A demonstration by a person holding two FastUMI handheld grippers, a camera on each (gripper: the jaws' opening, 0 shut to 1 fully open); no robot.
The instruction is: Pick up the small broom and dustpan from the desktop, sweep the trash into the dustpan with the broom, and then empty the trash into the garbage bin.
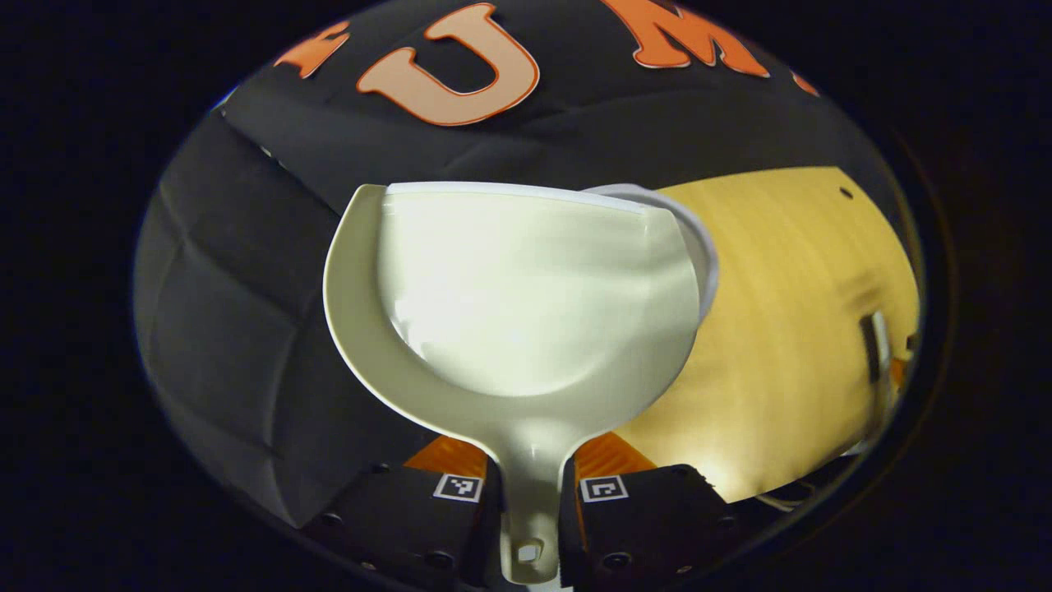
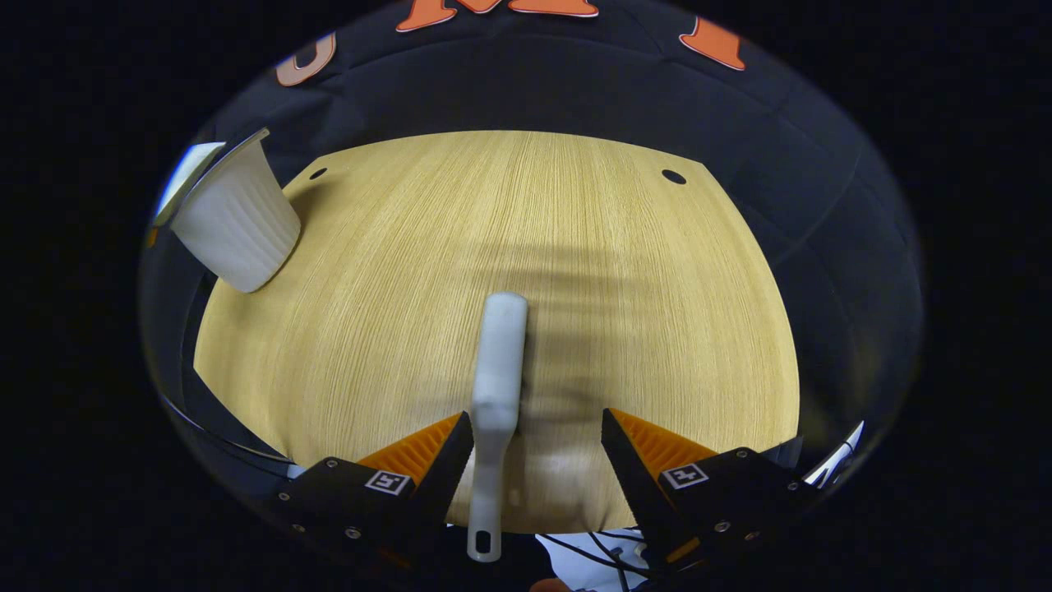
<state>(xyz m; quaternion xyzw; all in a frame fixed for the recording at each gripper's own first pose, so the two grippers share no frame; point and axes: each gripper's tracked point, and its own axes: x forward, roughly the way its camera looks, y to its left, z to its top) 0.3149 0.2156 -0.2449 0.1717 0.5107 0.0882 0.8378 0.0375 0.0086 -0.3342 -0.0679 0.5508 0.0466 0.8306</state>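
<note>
**Dustpan over the bin, broom lying between parted fingers**

The left hand-held gripper [image 1: 530, 493] is clamping the handle of the dustpan [image 1: 526, 304], both fingers pressing on the narrow stem. The pan is being held up off the desk [image 1: 789, 329], its front lip reaching over the rim of the garbage bin [image 1: 699, 238] just beyond it, and its bowl is looking bare, so the emptying step is probably in hand or all but finished. In the right gripper view the bin [image 2: 234, 222] is standing at the desk's far left corner. The right hand-held gripper [image 2: 534, 440] is standing wide, its left finger beside the broom [image 2: 497, 386], the other well apart from it; the broom is lying on the desk near the near edge, handle toward the camera. Next is likely setting the dustpan down on bare wood
</note>
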